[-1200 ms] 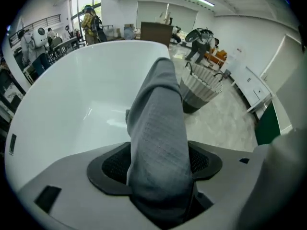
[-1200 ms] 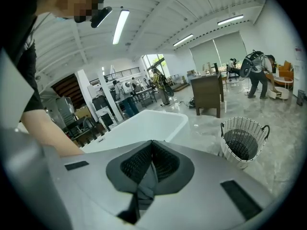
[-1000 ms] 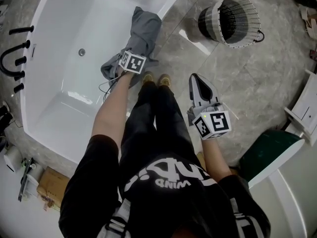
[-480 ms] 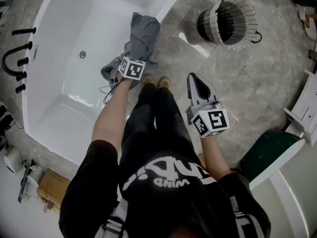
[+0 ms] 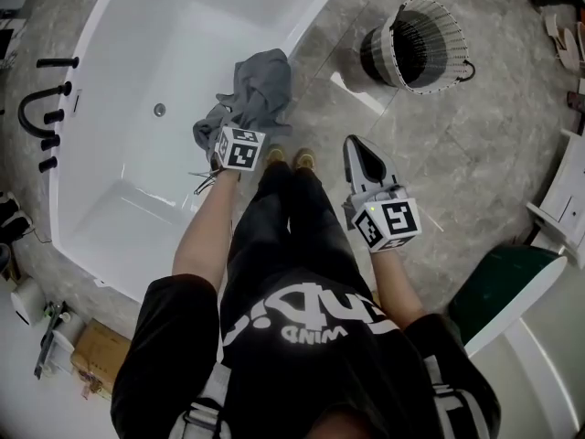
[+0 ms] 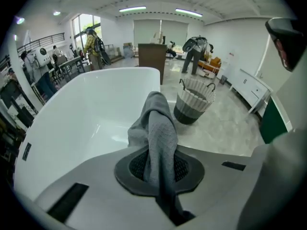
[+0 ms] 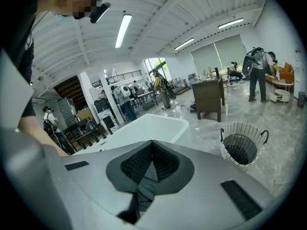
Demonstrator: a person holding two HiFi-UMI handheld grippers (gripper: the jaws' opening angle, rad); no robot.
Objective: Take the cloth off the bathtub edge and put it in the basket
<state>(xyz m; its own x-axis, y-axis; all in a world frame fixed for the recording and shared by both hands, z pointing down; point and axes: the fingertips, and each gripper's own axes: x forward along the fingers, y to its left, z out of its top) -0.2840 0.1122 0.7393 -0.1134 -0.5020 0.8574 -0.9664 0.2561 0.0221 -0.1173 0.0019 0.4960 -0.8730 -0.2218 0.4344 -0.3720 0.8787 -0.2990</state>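
Left hand-held gripper (image 6: 159,174) (jaws just closed) has raised the pinched cloth (image 5: 260,85).

The grey cloth (image 5: 260,85) is being held bunched over the white bathtub (image 5: 315,18) edge, pinched between the left gripper's (image 5: 222,137) jaws. The white wire basket (image 5: 382,46) is standing upright on the floor, well apart from it.

- The cloth (image 6: 160,128) is seen as grey woven fabric, matt, with a fine waffle texture
- The bathtub (image 5: 137,71) is finished in smooth, glossy white
- The floor (image 5: 475,135) is laid in polished grey stone-like tile, with lights reflected
- The basket (image 5: 395,44) is made of pale wire mesh
- The left gripper (image 6: 160,169) is cased in matt grey plastic, its pads (image 6: 136,166) dark and dimpled
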